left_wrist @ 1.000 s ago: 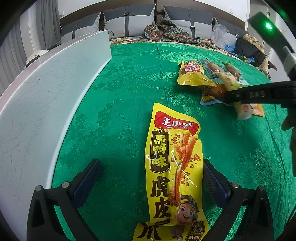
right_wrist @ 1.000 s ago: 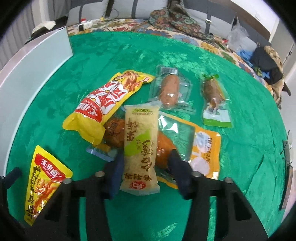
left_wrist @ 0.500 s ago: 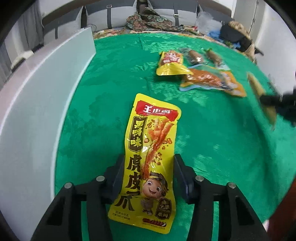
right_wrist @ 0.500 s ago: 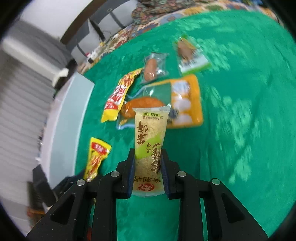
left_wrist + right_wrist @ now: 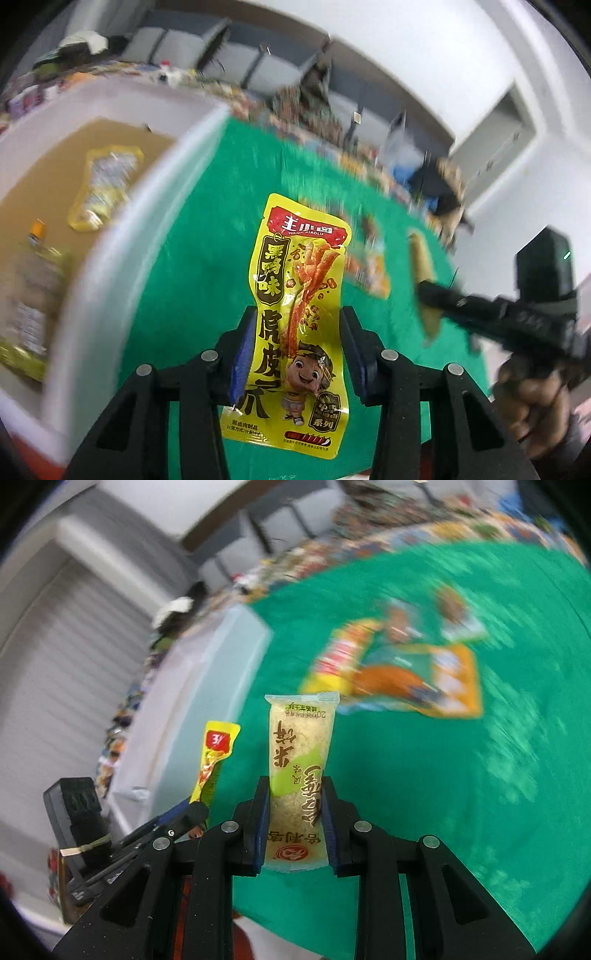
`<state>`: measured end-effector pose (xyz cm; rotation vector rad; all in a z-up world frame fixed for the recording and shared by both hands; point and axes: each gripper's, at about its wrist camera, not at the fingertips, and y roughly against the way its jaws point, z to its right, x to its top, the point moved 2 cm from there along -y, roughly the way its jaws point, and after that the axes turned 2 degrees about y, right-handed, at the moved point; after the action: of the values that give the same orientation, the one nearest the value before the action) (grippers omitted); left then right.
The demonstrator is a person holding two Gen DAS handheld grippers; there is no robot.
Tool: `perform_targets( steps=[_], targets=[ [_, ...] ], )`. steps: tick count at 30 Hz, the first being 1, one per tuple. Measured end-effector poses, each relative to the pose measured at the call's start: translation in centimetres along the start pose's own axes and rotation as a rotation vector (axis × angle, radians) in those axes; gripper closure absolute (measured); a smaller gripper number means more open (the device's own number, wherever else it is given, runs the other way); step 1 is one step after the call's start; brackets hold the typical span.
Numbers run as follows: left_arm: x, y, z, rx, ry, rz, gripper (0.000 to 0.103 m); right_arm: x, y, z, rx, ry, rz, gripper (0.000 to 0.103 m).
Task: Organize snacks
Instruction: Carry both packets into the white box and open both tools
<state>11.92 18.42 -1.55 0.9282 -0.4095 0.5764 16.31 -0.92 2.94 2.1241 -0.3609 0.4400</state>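
Observation:
My left gripper (image 5: 297, 354) is shut on a yellow chicken-feet snack pack (image 5: 299, 295) and holds it in the air above the green tablecloth (image 5: 207, 258). My right gripper (image 5: 294, 823) is shut on a pale rice-cake bar (image 5: 300, 757), also lifted off the cloth. The right gripper with its bar shows in the left wrist view (image 5: 424, 280) at the right. The left gripper's pack shows in the right wrist view (image 5: 214, 760) at the left. A white box (image 5: 110, 236) with a brown floor stands at the left and holds a few snack packs (image 5: 103, 184).
Several snack packs (image 5: 399, 672) lie blurred on the green cloth (image 5: 443, 775) farther back. The white box's wall (image 5: 221, 686) runs along the cloth's left side. A sofa with grey cushions (image 5: 236, 62) and clutter sit behind the table.
Both grippers have lifted their packs off the cloth and swung toward the white box at the left. The left gripper shut on the yellow pack, and the box's inside has come into view.

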Motion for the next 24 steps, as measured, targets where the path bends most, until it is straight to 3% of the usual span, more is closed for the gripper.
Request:
perform_targets(
  steps=[5, 11, 13, 14, 15, 16, 17, 19, 24],
  targets=[
    [4.9, 7.2, -5.2, 0.073, 0.067, 0.131, 0.059, 2.8, -2.2, -9.7, 0.122, 0.127, 0.011, 0.076],
    [7.0, 10.8, -14.2, 0.384, 0.114, 0.179, 0.054, 4.2, -8.7, -20.0, 0.205, 0.248, -0.032, 0.076],
    [6.4, 10.8, -16.5, 0.447, 0.13, 0.167, 0.044, 3.9, -11.4, -22.2, 0.208, 0.263, -0.053, 0.076],
    [6.2, 10.3, -17.2, 0.461, 0.142, 0.161, 0.031, 3.6, -12.7, -23.1, 0.202, 0.269, -0.061, 0.072],
    [5.8, 10.2, -18.1, 0.485, 0.161, 0.159, 0.019, 3.4, -13.5, -23.5, 0.186, 0.277, -0.067, 0.064],
    [5.3, 9.9, -18.4, 0.498, 0.172, 0.165, 0.016, 3.0, -14.6, -23.8, 0.159, 0.286, -0.08, 0.051],
    [4.8, 9.9, -18.7, 0.506, 0.183, 0.174, 0.014, 2.8, -15.5, -23.6, 0.144, 0.29, -0.104, 0.027],
    [4.2, 9.7, -19.1, 0.509, 0.191, 0.178, 0.011, 2.0, -16.1, -23.1, 0.116, 0.308, -0.115, 0.028],
    [3.4, 9.8, -16.8, 0.455, 0.161, 0.208, 0.008, 0.6, -14.2, -18.8, -0.024, 0.429, -0.017, 0.029]
  ],
)
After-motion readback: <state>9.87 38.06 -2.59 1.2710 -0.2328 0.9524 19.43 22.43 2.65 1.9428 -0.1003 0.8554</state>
